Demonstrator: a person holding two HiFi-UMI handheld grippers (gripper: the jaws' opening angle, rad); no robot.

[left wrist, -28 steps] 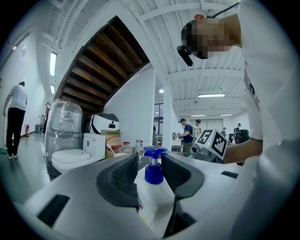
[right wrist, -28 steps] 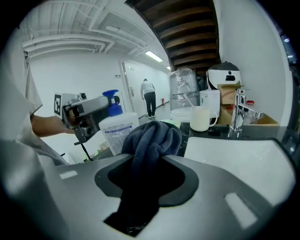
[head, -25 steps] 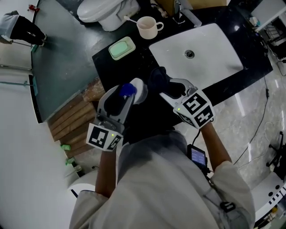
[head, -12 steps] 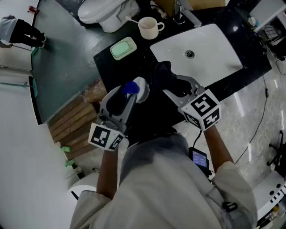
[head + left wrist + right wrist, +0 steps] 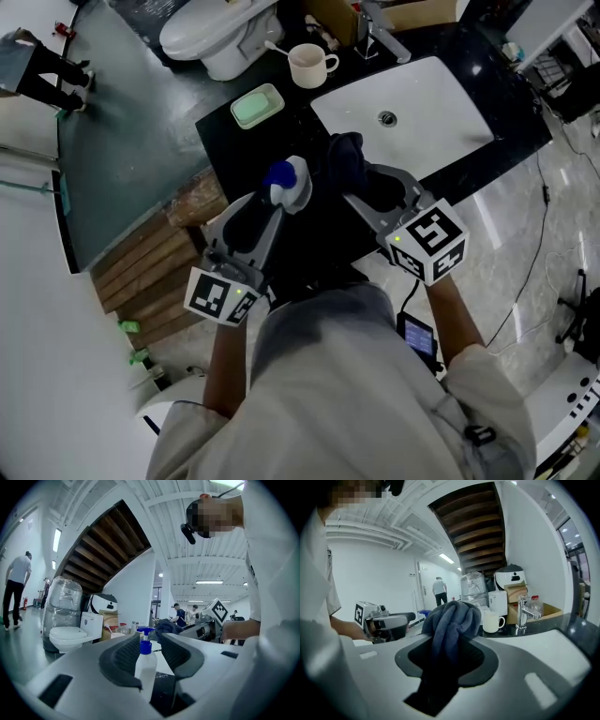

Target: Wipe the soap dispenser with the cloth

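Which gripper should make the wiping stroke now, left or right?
Right. The right gripper is clamped on the cloth, bunched just beside the soap dispenser, while the left gripper grips that bottle and should probably just steady it.

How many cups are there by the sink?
1. A cream mug stands on the black counter, just left of the white sink. Others may be hidden.

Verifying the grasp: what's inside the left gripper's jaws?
A translucent white plastic soap dispenser with a blue pump stands upright, gripped between the left gripper's dark ribbed pads. Its base is covered by the gripper's own body, so its underside cannot be seen.
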